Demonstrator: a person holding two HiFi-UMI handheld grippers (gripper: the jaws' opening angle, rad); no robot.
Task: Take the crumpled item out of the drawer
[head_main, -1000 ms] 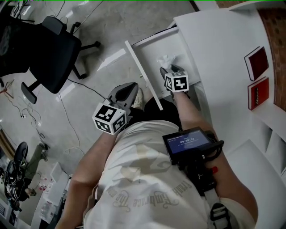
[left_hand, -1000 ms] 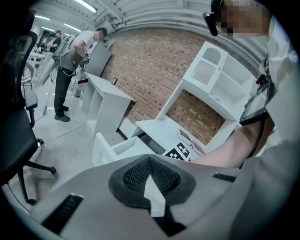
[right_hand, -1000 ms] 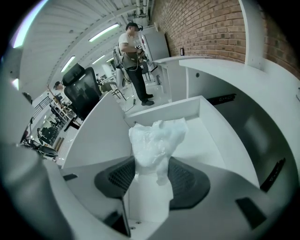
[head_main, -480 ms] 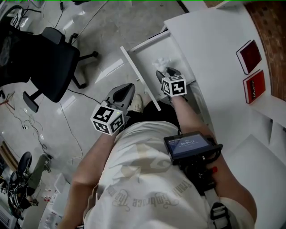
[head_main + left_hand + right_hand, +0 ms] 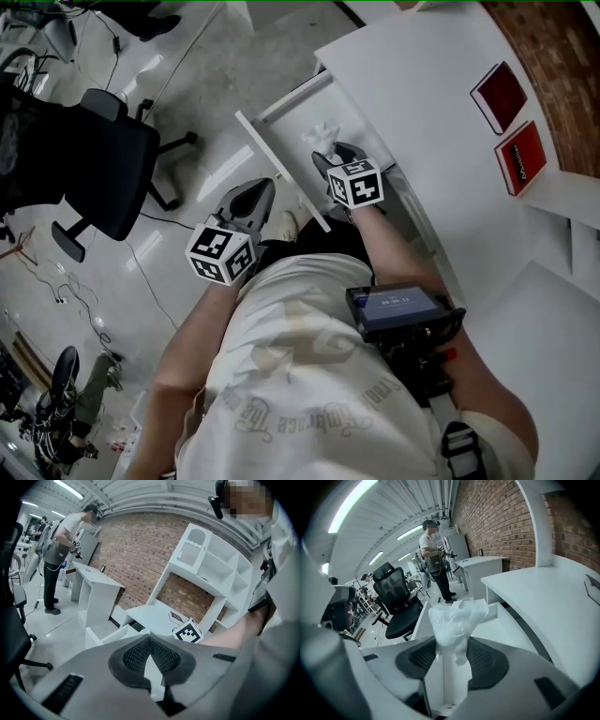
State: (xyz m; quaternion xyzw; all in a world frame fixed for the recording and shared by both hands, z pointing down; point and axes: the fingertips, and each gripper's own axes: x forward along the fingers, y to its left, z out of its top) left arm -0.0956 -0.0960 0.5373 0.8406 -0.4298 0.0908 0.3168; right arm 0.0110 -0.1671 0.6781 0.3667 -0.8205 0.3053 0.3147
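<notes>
Desk (image 5: 422,103) white, wall (image 5: 497,522) brick — right tool (image 5: 451,657) clamped on crumpled item (image 5: 457,618), left tool (image 5: 150,639) together

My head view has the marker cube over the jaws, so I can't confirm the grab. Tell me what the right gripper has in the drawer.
Observer: In the right gripper view, the right gripper has a crumpled white wad between its pads, which press on its lower part.
Operator: Report the left gripper too.
Observer: The left gripper has its jaws together at the tips, with nothing between them.
Operator: Check who else is around.
Observer: A person stands beside another white desk.
</notes>
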